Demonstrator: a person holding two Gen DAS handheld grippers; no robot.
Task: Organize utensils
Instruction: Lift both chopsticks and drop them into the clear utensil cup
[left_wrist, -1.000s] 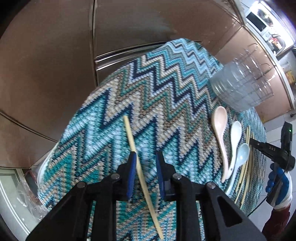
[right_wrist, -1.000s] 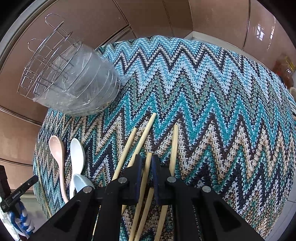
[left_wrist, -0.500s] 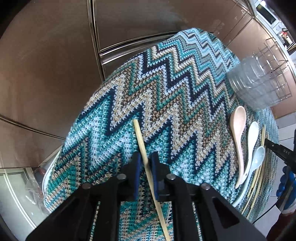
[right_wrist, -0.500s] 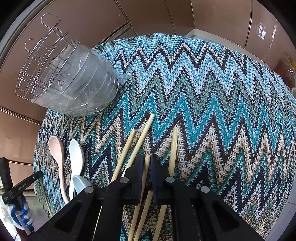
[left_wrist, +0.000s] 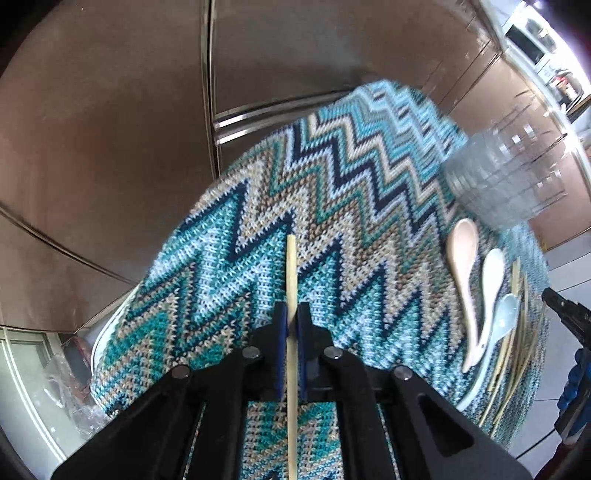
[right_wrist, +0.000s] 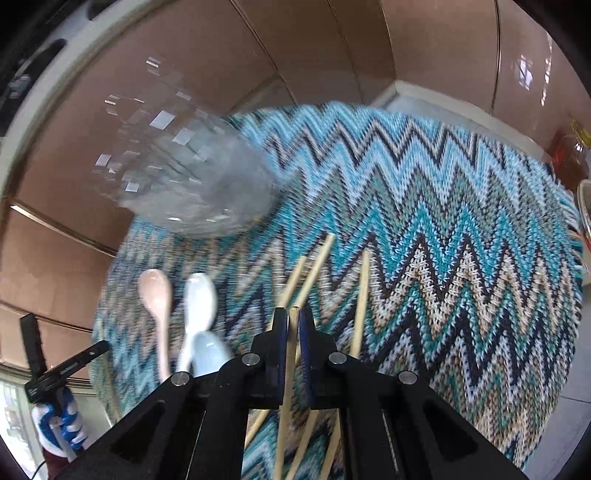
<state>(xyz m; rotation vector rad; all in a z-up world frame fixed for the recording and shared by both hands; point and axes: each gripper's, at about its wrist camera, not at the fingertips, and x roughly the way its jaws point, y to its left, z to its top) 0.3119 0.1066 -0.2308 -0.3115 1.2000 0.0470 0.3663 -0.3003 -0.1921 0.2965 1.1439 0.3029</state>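
**Two chopsticks clamped, one in each gripper, over a zigzag cloth**

Two pale wooden chopsticks are pinched at once above a table (left_wrist: 369, 206) covered in a knitted teal, navy and beige zigzag cloth. The left gripper (left_wrist: 291, 321) has its blue pads closed tight on a single chopstick (left_wrist: 291, 266), a slim, straight, cream-coloured stick whose blunt end juts forward past the pads while its other end runs down out of the picture. The right gripper (right_wrist: 291, 325) is likewise squeezed shut on another chopstick (right_wrist: 293, 314), of which only a short tip shows above the pads. Around it, three more loose chopsticks (right_wrist: 364, 295) lie fanned on the cloth, just beside the gripper.

Near the cloth's edge, three ceramic spoons lie side by side: a pink spoon (left_wrist: 461, 266), a white spoon (left_wrist: 493, 273) and a pale blue spoon (left_wrist: 506, 317), bowls pointing toward a wire basket lined with clear plastic (left_wrist: 509, 184).

The right wrist view is smeared by motion, so the basket (right_wrist: 192, 184) reads as a grey blur with bright flecks. Whether either held chopstick is clear of the cloth cannot be told. In the left wrist view the loose sticks by the spoons merge into thin streaks. A gloved hand (right_wrist: 59, 421) shows at the frame's corner.
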